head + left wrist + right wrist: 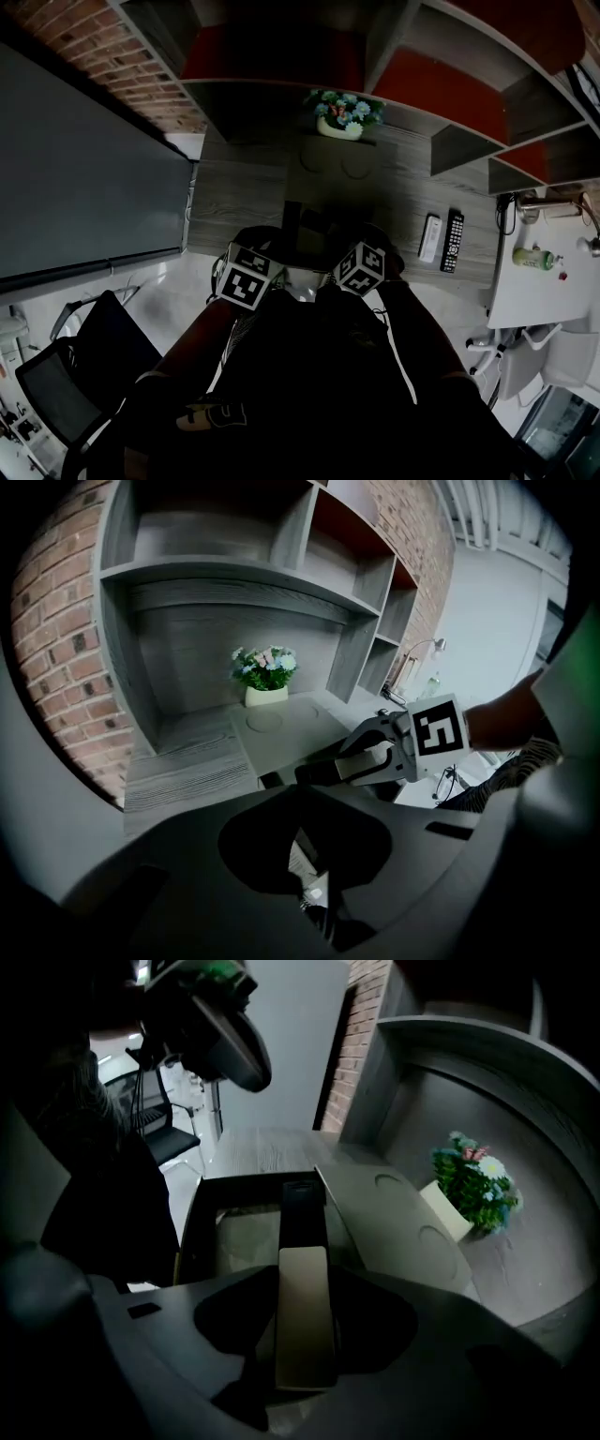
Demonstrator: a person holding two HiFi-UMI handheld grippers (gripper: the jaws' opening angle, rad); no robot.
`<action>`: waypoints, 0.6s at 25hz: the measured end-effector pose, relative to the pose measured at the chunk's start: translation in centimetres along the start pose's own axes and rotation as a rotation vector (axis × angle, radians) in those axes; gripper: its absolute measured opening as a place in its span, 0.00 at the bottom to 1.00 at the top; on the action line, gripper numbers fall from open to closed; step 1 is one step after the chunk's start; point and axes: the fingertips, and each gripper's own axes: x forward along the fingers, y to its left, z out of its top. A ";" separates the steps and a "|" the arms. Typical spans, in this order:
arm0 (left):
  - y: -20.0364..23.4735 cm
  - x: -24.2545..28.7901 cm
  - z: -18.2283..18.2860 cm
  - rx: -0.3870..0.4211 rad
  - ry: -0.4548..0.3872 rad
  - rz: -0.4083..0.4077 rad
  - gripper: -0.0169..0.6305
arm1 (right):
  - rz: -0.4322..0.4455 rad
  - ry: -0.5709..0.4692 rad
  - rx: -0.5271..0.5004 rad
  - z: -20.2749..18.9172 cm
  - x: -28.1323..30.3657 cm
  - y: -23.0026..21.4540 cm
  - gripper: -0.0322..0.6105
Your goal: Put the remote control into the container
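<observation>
A long remote control, pale with a black far end, lies between the jaws of my right gripper, which is shut on it. Its black end hangs over the dark open container on the grey desk. In the head view the right gripper and left gripper stand side by side at the near rim of the container. From the left gripper view the right gripper shows to the right, above the container. The left gripper has its own jaws in darkness; I cannot make out whether they hold anything.
A white remote and a black remote lie on the desk to the right. A flower pot stands at the back under the shelves. A white side table with a bottle is at far right, and an office chair at lower left.
</observation>
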 end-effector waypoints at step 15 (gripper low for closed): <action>1.5 -1.5 -1.8 -0.052 0.002 0.017 0.04 | -0.216 0.126 -0.234 -0.5 3.0 -1.9 0.34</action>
